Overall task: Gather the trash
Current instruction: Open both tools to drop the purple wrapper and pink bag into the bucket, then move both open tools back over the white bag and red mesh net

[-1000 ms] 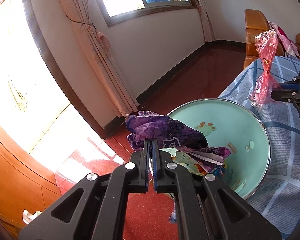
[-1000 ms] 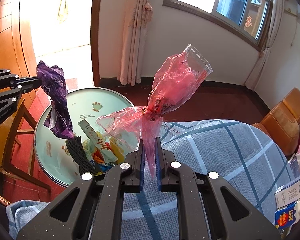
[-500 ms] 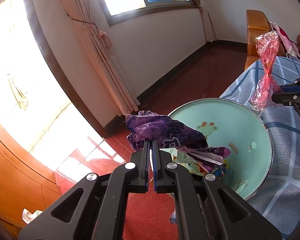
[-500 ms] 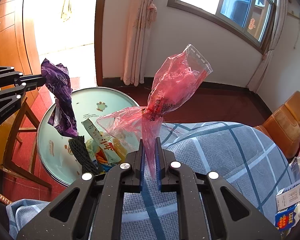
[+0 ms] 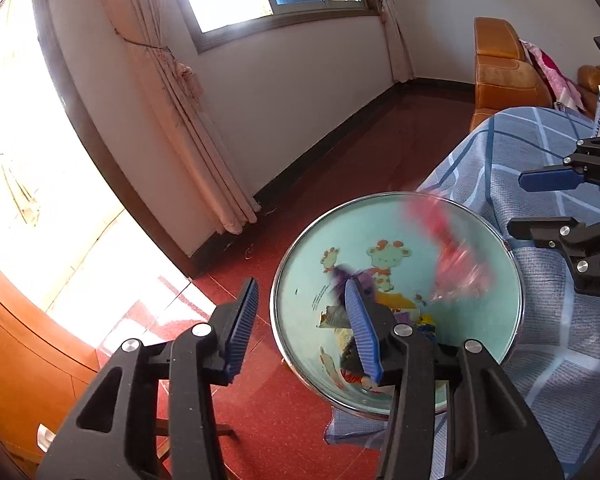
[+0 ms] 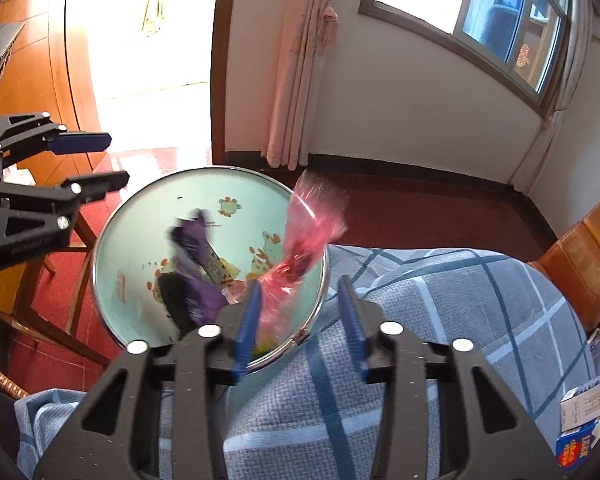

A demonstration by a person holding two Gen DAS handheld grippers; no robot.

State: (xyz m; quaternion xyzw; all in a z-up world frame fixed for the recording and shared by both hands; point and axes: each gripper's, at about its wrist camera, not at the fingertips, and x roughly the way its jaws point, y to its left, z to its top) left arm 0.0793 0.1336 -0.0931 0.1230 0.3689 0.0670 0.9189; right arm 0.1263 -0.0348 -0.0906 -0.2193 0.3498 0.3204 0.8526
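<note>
Both grippers' jaws opening, empty; blurred purple wrapper and red bag over basin

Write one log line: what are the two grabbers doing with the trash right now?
left gripper: opening, purple wrapper falling | right gripper: opening, red bag falling | target: basin

Left wrist view: looks forward and steeply down along own fingers, close above basin at 5 o'clock. Right wrist view: same downward tilt, basin at 9 o'clock, checked cloth below. Shared: basin, curtain, window, each other's gripper.
</note>
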